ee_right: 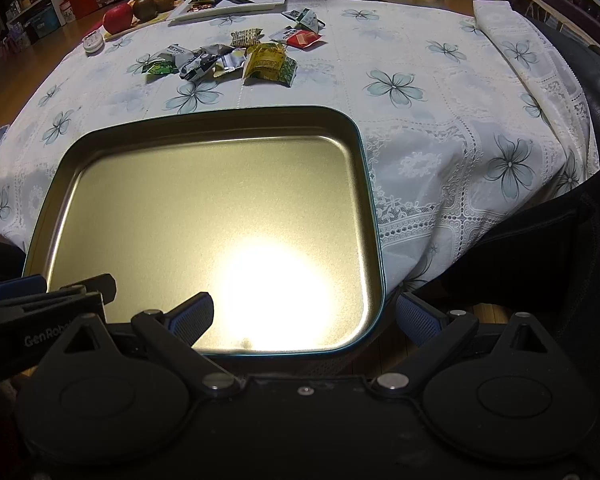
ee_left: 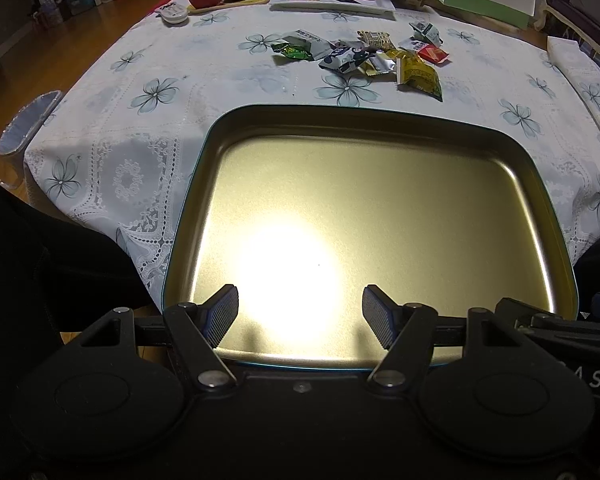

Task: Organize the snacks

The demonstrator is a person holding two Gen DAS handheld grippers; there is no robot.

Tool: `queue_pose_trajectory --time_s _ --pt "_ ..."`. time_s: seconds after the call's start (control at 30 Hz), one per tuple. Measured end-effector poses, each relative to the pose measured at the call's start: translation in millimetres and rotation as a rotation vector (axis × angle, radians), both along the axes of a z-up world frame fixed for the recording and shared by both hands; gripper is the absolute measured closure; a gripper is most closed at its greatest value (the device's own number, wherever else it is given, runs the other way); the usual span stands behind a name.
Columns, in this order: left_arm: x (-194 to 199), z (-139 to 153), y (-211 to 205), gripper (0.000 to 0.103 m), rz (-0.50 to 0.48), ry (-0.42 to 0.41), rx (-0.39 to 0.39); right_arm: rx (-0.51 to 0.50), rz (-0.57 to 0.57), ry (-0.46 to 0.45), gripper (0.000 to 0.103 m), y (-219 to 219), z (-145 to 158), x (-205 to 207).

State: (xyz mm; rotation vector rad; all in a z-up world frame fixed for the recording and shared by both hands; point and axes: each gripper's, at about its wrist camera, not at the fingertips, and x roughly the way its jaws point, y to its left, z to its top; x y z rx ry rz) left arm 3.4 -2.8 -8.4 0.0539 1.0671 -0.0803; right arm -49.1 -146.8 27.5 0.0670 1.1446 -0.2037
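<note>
Both tongs hover at the tin's near edge. Left gripper: fingers wide apart, holding nothing, over the gold tray floor. Right gripper: also spread, straddling the tray's near right corner (no contact visible). Snack packets lie well beyond on the floral tablecloth.

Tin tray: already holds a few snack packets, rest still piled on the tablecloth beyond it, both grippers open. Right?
Not quite. The tin tray is empty; both wrist views show only glare on its bare bottom. All the snack packets lie piled on the tablecloth beyond it. Left gripper and right gripper are open, as stated.
</note>
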Motion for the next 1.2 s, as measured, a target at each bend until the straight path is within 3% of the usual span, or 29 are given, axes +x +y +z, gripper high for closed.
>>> queue_pose_trajectory --time_s 0.9,1.03,1.2 --pt "0 -1 -3 0.034 0.0 0.016 0.017 0.016 -0.031 -0.015 0.0 -1 4 -3" --pt "-4 5 -6 0.033 -0.009 -0.015 0.033 -0.006 -0.03 -0.083 0.0 1 12 -9" --pt "-6 15 -6 0.032 -0.004 -0.062 0.026 -0.008 0.04 -0.058 0.001 3 21 1"
